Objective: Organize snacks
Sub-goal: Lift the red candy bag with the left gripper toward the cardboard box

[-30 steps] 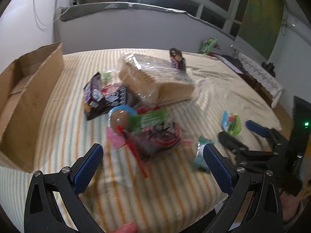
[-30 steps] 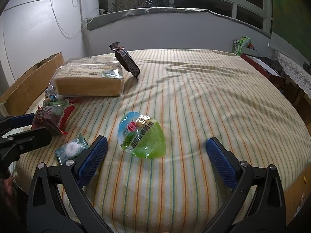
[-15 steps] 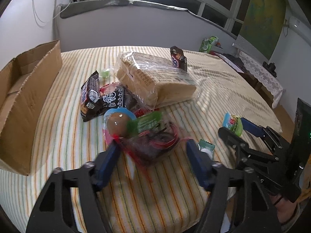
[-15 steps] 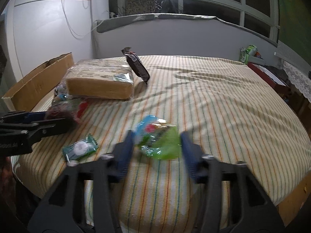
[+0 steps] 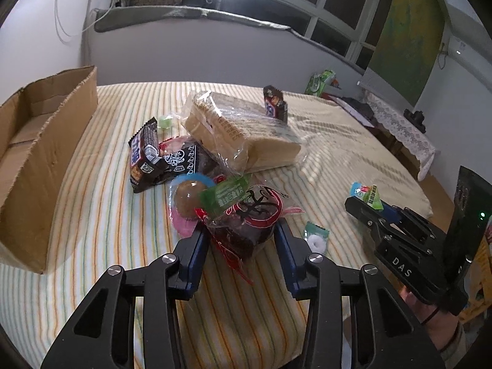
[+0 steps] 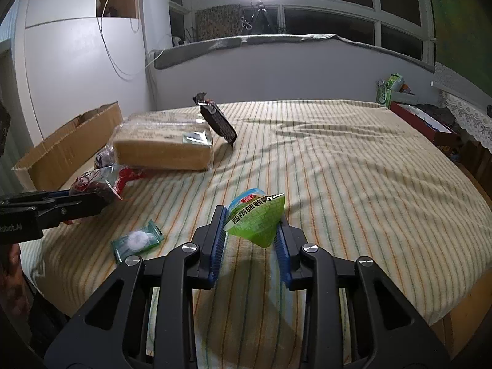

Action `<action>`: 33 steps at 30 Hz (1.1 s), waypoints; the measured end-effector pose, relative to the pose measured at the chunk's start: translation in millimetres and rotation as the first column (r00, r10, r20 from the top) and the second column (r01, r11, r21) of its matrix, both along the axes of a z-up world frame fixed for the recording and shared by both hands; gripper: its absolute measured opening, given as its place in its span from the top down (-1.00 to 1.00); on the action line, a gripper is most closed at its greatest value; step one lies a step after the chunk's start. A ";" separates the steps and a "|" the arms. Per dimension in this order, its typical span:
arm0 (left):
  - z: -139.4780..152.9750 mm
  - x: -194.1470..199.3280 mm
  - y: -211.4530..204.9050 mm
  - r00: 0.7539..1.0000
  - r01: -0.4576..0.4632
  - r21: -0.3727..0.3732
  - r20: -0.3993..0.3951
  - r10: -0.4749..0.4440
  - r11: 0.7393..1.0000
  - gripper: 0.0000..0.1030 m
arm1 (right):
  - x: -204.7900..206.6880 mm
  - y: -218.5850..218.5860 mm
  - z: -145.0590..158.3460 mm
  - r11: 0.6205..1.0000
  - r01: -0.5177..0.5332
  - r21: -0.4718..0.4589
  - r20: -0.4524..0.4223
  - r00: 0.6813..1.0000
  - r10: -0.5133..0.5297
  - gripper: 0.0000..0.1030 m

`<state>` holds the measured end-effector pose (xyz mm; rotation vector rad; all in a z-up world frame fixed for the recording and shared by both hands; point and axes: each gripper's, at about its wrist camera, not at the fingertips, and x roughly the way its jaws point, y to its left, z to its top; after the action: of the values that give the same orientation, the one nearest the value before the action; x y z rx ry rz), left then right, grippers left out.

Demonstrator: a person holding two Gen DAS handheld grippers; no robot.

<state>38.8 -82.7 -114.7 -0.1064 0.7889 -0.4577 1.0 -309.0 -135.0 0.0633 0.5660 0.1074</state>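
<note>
Blue-padded right fingers [image 6: 250,240] clamp the green packet [image 6: 256,220]; left fingers [image 5: 243,247] closing around the red-printed bag [image 5: 246,227].

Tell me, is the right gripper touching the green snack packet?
Touching. The right wrist view shows the right gripper with both blue pads pressed against the green snack packet.

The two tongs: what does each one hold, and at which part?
Right tongs grip the green snack pouch by its sides. Left tongs are closing around the red-printed clear bag, at its near end.

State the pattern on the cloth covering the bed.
Cream cloth with thin orange, green and grey stripes; clearest in the right wrist view.
</note>
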 end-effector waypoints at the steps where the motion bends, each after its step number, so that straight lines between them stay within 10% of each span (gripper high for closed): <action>1: 1.9 -2.8 1.0 1.000 0.001 -0.002 0.008 -0.001 1.000 0.21 | -2.3 -1.0 1.7 1.000 0.005 0.003 0.005 1.000 -0.005 0.40; 15: -10.0 -21.7 18.2 0.999 0.015 -0.011 -0.032 -0.015 1.000 0.19 | -7.1 -15.5 -3.9 0.999 0.050 0.019 -0.019 0.999 -0.050 0.40; 23: -4.4 -43.4 22.9 0.999 0.022 0.065 0.036 -0.024 0.998 -0.18 | -5.0 -15.9 -8.6 0.998 0.049 0.033 -0.033 0.998 -0.048 0.40; 33: 0.2 -40.0 2.2 0.988 0.073 0.110 0.130 -0.087 0.991 -0.06 | -5.7 -15.8 -9.3 0.998 0.048 0.036 -0.035 0.998 -0.046 0.40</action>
<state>-1.2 -80.5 -114.5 0.0541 0.6846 -0.4937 -4.8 -324.7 -144.3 0.1147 0.5962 0.0711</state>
